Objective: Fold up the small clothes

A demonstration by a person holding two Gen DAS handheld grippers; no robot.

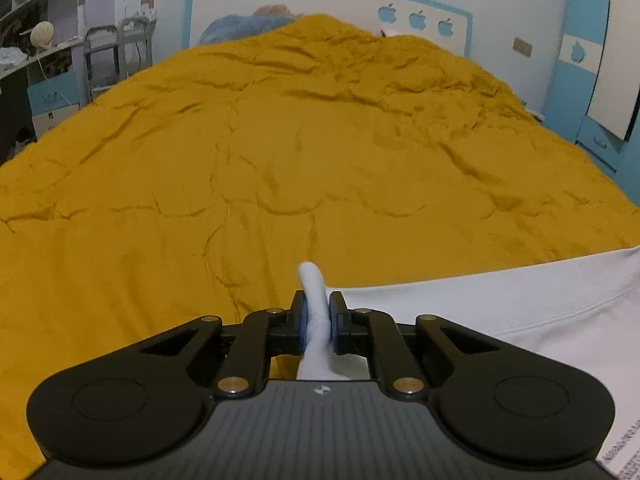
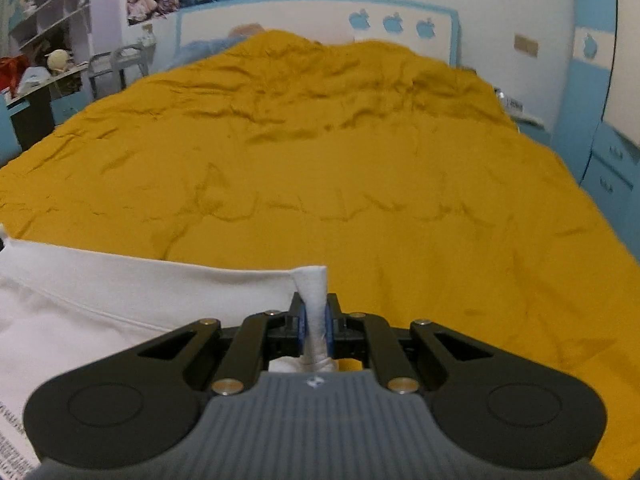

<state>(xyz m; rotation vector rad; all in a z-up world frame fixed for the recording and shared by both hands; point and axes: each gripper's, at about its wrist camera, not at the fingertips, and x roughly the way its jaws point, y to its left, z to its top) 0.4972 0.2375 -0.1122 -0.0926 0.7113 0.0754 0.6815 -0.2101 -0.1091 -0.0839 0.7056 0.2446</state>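
A white garment (image 1: 520, 308) lies on the mustard bedspread (image 1: 280, 160), stretched between my two grippers. My left gripper (image 1: 318, 310) is shut on the garment's left corner, which pokes up between the blue pads. In the right wrist view the same white garment (image 2: 120, 300) spreads to the left, and my right gripper (image 2: 315, 316) is shut on its right corner. A care label with print shows at the garment's near edge (image 1: 624, 452). The part under both grippers is hidden.
The bed is wide, with the wrinkled mustard bedspread (image 2: 360, 160) running to a blue and white headboard (image 1: 360, 12). Shelves and a metal cart (image 1: 116, 48) stand at the left. Blue cabinets (image 2: 612, 168) stand at the right.
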